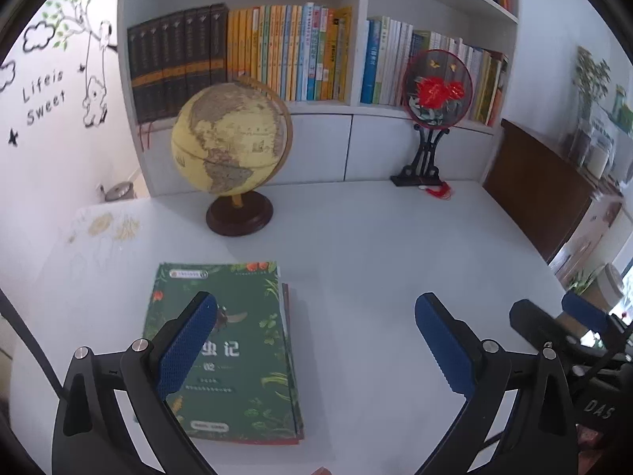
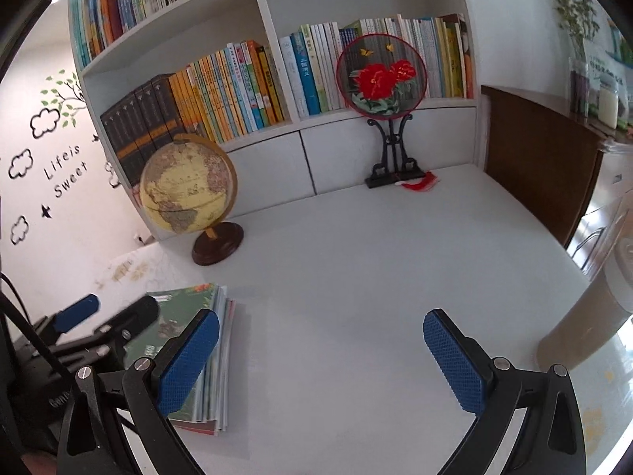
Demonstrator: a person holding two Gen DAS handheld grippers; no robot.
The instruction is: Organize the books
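A small stack of books lies flat on the white desk (image 1: pixel 376 245), topped by a green book (image 1: pixel 253 340) with plants and an insect on its cover. My left gripper (image 1: pixel 316 340) hangs open above the stack's right side; its left blue pad sits over the cover, its right pad over bare desk. In the right wrist view the same stack (image 2: pixel 213 340) lies at the lower left, its page edges showing. My right gripper (image 2: pixel 321 360) is open to the right of the stack, nothing between its pads. The left gripper (image 2: pixel 103 316) shows there over the green cover.
A globe (image 1: pixel 231 146) on a dark wooden base stands behind the stack. A round red-flower fan on a black stand (image 1: pixel 435 91) sits at the back right. The white bookshelf (image 1: pixel 358 31) holds rows of upright books. A brown cabinet (image 1: pixel 542 182) borders the desk's right side.
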